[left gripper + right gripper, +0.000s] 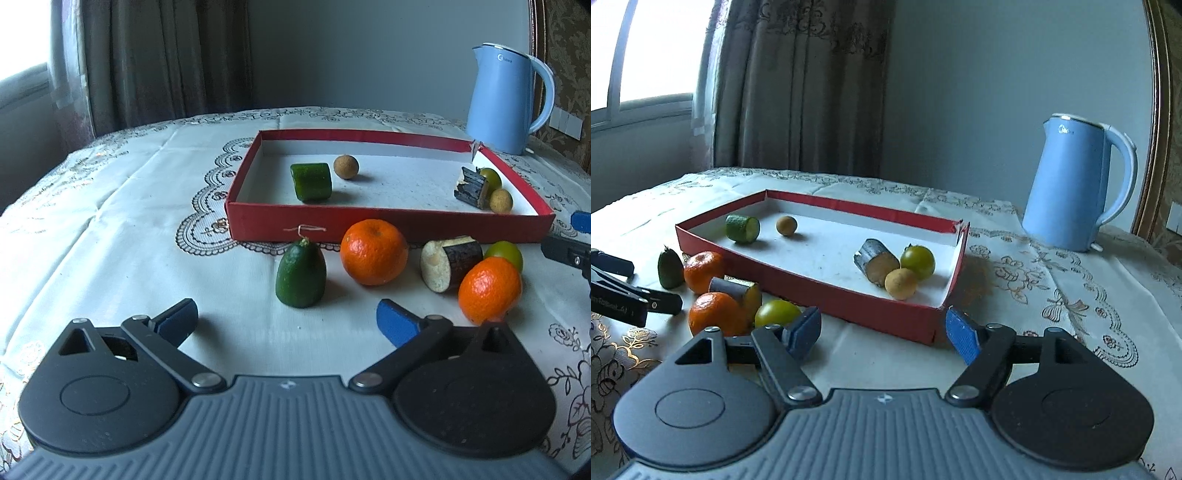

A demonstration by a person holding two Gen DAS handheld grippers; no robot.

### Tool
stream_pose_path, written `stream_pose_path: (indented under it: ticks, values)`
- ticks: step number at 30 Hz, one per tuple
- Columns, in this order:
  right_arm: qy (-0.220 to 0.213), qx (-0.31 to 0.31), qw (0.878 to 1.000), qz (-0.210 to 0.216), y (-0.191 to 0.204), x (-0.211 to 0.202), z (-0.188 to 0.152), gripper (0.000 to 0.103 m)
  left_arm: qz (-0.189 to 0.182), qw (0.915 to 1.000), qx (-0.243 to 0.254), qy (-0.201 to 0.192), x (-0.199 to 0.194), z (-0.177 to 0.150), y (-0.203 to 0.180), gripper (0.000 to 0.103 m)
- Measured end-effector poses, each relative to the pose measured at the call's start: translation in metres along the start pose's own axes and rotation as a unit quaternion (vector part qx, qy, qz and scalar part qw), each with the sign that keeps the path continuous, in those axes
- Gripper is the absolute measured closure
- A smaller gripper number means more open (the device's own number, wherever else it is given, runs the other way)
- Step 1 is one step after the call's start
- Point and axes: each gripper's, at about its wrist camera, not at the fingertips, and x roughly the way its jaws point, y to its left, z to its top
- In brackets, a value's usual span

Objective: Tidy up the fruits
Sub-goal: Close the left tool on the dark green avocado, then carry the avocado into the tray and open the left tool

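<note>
Left gripper: jaws spread wide, nothing between them; held over the cloth in front of the loose produce.
Right gripper: jaws apart and empty; near corner of the red box sits just beyond them.
In box: green cucumber piece, two small tan round fruits, dark cut chunk, green citrus.
Still on tablecloth: cucumber end, large orange, second orange, dark-skinned cut piece, green-yellow citrus.
Target vs left gripper: cucumber end lies just ahead, roughly centred between the jaws.
Target vs right gripper: green-yellow citrus touches or nearly touches its left finger.
Risk: oranges likely roll if nudged off-centre.
Risk: tightly clustered pieces; a closing jaw could knock neighbours.
Risk: box wall may catch low-carried fruit.
Bystander: blue kettle, well clear.
</note>
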Motion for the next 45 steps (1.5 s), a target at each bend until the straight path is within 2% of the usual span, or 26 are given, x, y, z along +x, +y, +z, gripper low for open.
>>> stream_pose_path:
  ticks: [1, 6, 12, 18, 29, 37, 40, 45]
  values:
    - [0.004, 0.002, 1.0, 0.001, -0.001, 0.001, 0.0, 0.028, 0.003, 1.0, 0.0, -0.001, 0.0, 0.002, -0.001, 0.012]
    - [0.009, 0.003, 1.0, 0.005, -0.001, 0.003, -0.001, 0.021, -0.004, 1.0, 0.008, 0.004, 0.004, 0.008, -0.002, 0.022]
    - [0.019, 0.0, 1.0, 0.005, 0.0, 0.006, 0.0, 0.019, -0.027, 0.9996, 0.004, 0.004, 0.002, 0.011, 0.002, 0.057]
    - [0.029, 0.002, 1.0, 0.005, -0.001, 0.01, 0.0, 0.019, -0.032, 0.9994, 0.009, -0.003, 0.0, 0.01, 0.001, 0.075]
    - [0.039, 0.005, 0.999, 0.003, -0.002, 0.013, 0.0, 0.019, -0.029, 0.9993, 0.004, -0.023, -0.009, 0.015, 0.004, 0.077]
    - [0.043, 0.007, 0.999, 0.002, -0.002, 0.014, 0.0, 0.019, -0.03, 0.9978, 0.013, -0.059, -0.017, 0.053, 0.004, 0.077]
    - [0.05, 0.012, 0.999, 0.002, -0.004, 0.016, 0.0, 0.019, -0.033, 0.9973, 0.017, -0.063, -0.011, 0.067, 0.0, 0.077]
    - [0.058, 0.023, 0.998, 0.002, -0.007, 0.019, -0.001, 0.019, -0.017, 0.9978, 0.019, -0.061, 0.008, 0.082, -0.003, 0.077]
